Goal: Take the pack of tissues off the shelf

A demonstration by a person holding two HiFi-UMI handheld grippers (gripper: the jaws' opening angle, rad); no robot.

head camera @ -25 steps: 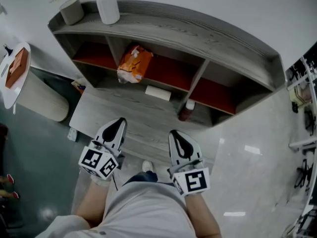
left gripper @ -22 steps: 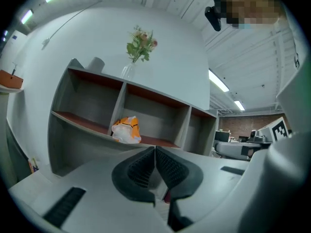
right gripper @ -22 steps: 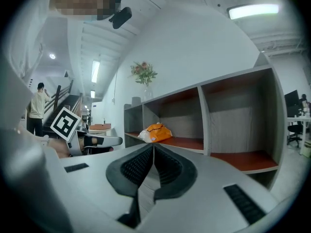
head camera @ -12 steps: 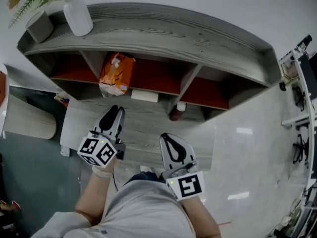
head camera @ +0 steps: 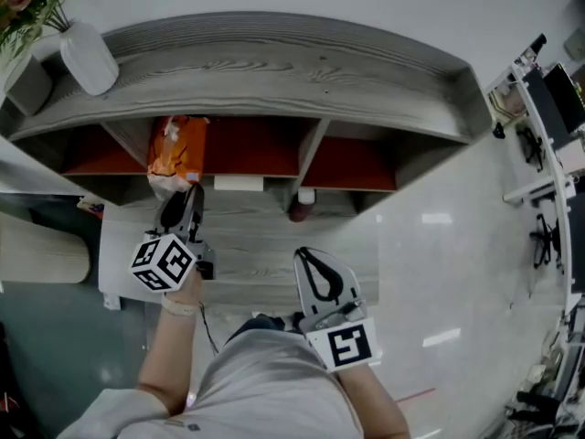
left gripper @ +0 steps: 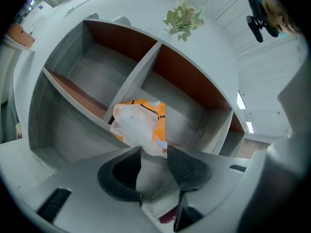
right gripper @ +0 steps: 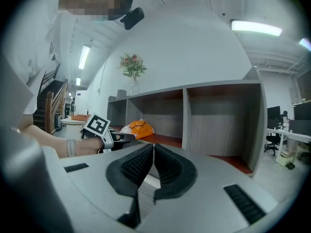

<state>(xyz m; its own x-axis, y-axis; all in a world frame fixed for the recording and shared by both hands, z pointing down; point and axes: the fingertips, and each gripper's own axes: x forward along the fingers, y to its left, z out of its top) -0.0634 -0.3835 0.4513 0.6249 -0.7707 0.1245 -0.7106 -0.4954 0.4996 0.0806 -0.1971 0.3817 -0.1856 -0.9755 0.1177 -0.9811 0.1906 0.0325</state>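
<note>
Orange pack of tissues overhangs the shelf edge, open bay beside it. Left gripper has moved up to it, jaws opening, gripping nothing. Right gripper is closed, empty.

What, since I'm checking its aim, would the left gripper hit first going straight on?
Likely the orange pack of tissues, just beyond the left gripper's opening jaws; nothing is between them yet.

head: top-down | L: close on shelf | R: farther, same shelf
</note>
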